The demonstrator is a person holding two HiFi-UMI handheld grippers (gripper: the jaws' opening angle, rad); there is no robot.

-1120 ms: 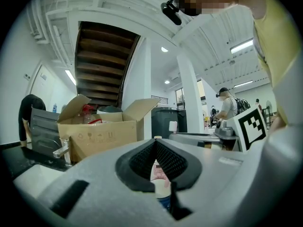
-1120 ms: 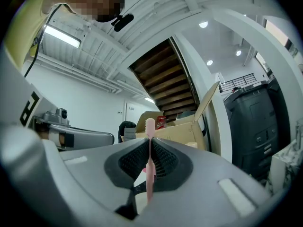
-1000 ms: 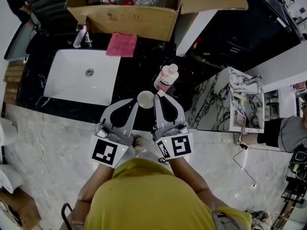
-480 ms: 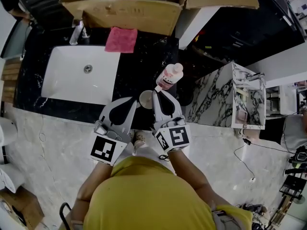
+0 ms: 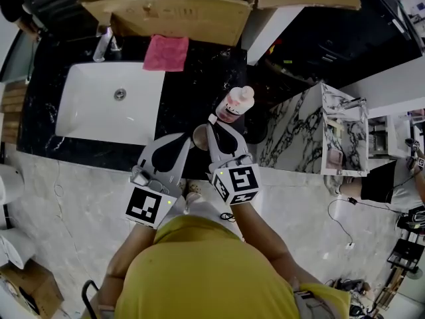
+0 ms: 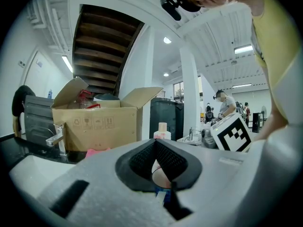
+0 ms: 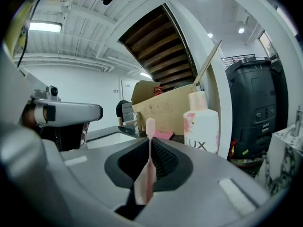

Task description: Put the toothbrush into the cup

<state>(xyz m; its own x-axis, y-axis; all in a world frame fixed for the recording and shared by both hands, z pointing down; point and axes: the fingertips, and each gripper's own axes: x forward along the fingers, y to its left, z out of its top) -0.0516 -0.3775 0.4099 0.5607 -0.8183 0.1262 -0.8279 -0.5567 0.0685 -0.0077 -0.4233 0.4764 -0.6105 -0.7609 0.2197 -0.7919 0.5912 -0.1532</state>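
My right gripper (image 5: 212, 124) is shut on a pale pink toothbrush (image 7: 148, 170), which stands upright between the jaws with its head pointing up. In the head view this gripper hangs over the right side of a small white cup (image 5: 197, 135) on the black counter and hides part of it. My left gripper (image 5: 188, 141) is shut at the cup's left rim, and something pale and rounded, apparently the cup (image 6: 161, 173), shows in the gap between its jaws. The two grippers lie side by side, close to each other.
A pink-and-white bottle (image 5: 233, 104) stands just behind the cup to the right. The white sink (image 5: 86, 115) with its faucet (image 5: 104, 45) lies to the left. A pink cloth (image 5: 166, 53) and an open cardboard box (image 5: 179, 18) are at the back. A marble cabinet (image 5: 319, 138) stands to the right.
My right gripper has come down and shifted left with the toothbrush, and now covers part of the cup. The left gripper has barely moved.
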